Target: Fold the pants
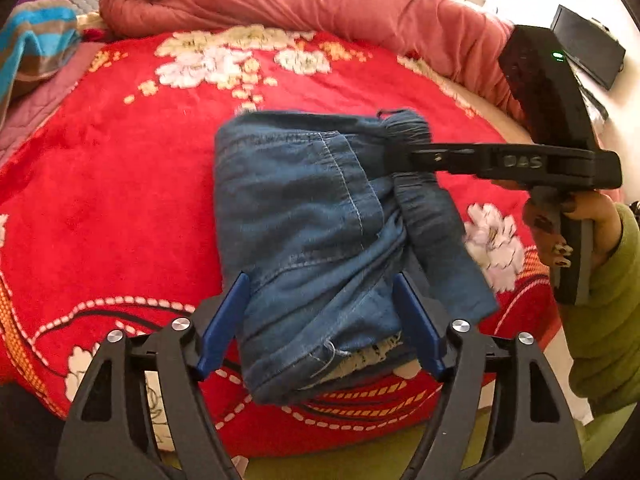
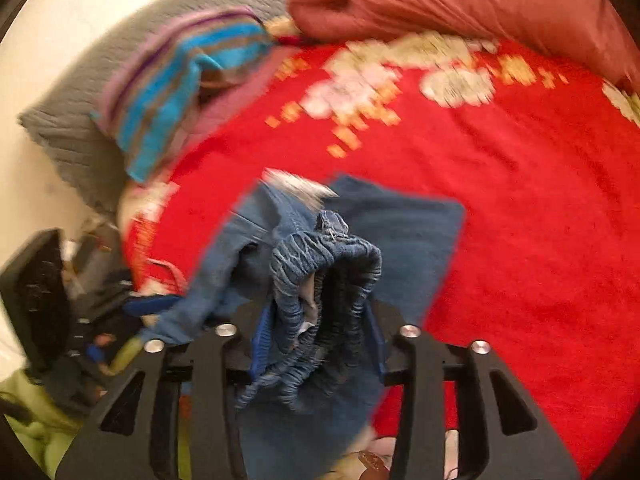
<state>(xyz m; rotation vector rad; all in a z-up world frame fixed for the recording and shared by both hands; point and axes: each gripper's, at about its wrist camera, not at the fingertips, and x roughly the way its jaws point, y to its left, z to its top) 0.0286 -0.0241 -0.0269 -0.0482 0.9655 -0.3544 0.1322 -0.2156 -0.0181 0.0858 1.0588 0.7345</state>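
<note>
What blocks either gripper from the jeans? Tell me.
Nothing visible. The left gripper straddles the near end of the folded jeans on the red blanket, pads apart from the cloth sides. The right gripper already has the elastic waistband bunched between its pads.

The folded pants (image 1: 304, 216) lie on the red floral blanket (image 1: 120, 200), a rolled pink quilt (image 1: 280, 0) behind them. The left gripper (image 1: 320, 324) straddles their near end — blue pads (image 1: 224, 320) on either side, none visibly pressing the denim. From the right, the right gripper (image 1: 400, 156) — held by a hand (image 1: 576, 224) in a green sleeve (image 1: 608, 320) — bites the gathered waistband (image 1: 412, 128).
</note>
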